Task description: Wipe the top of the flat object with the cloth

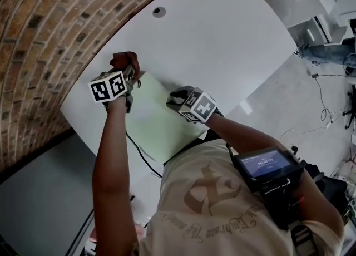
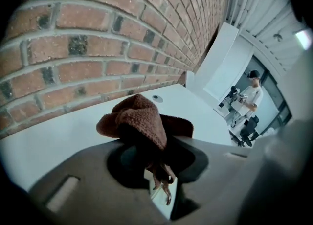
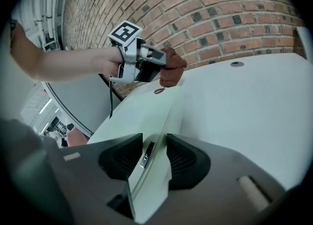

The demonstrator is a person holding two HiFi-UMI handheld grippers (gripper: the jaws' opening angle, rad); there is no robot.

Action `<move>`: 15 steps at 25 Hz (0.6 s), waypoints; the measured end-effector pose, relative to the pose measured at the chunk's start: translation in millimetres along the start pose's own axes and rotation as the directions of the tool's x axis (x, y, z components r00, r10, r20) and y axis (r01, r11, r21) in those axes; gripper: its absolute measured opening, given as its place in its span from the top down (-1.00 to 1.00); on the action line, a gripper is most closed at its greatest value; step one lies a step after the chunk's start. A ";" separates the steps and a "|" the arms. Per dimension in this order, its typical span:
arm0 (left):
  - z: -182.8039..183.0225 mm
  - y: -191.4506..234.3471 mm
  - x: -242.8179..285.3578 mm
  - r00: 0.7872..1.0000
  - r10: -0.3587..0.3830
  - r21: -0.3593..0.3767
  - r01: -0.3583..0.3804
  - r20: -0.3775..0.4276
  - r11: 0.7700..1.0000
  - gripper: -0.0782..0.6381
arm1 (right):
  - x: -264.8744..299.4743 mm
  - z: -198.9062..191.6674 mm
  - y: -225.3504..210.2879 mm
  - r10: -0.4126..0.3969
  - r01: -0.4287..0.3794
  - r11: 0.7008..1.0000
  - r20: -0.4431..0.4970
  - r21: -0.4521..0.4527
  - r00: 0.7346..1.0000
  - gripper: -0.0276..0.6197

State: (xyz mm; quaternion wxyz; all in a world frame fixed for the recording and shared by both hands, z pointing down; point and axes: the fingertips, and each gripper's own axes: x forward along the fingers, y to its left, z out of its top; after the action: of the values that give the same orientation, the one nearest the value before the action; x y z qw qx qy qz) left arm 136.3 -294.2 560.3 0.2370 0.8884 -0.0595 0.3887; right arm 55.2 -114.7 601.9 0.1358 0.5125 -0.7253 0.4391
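Note:
A pale green flat board (image 1: 153,121) lies on the white table (image 1: 222,43). A brown cloth (image 1: 125,60) hangs bunched over the board's far corner, with my left gripper (image 1: 131,75) shut on it. In the left gripper view the cloth (image 2: 139,121) fills the jaws of that gripper (image 2: 156,155) and a frayed end dangles below. My right gripper (image 1: 173,100) sits at the board's right edge. In the right gripper view the board's thin edge (image 3: 146,121) runs between the jaws (image 3: 154,153), and the pads stand apart from it. The cloth (image 3: 172,70) shows beyond.
A brick wall (image 1: 50,21) curves along the table's far left side. A round cable hole (image 1: 159,11) sits in the tabletop beyond the board. A black cable (image 1: 142,157) runs off the near edge. A small screen (image 1: 267,166) hangs at the person's chest.

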 end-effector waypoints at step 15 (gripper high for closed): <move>-56.2 7.3 25.4 0.949 -0.041 0.035 0.055 -0.313 0.998 0.54 | -2.6 -2.3 -1.0 -0.030 0.030 0.999 -0.010 0.018 0.999 0.40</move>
State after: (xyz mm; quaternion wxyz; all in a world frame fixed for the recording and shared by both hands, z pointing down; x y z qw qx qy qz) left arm 114.5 -272.4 614.2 0.2333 0.8219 0.0089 0.5196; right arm 56.6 -111.4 602.1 0.1414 0.5224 -0.7128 0.4460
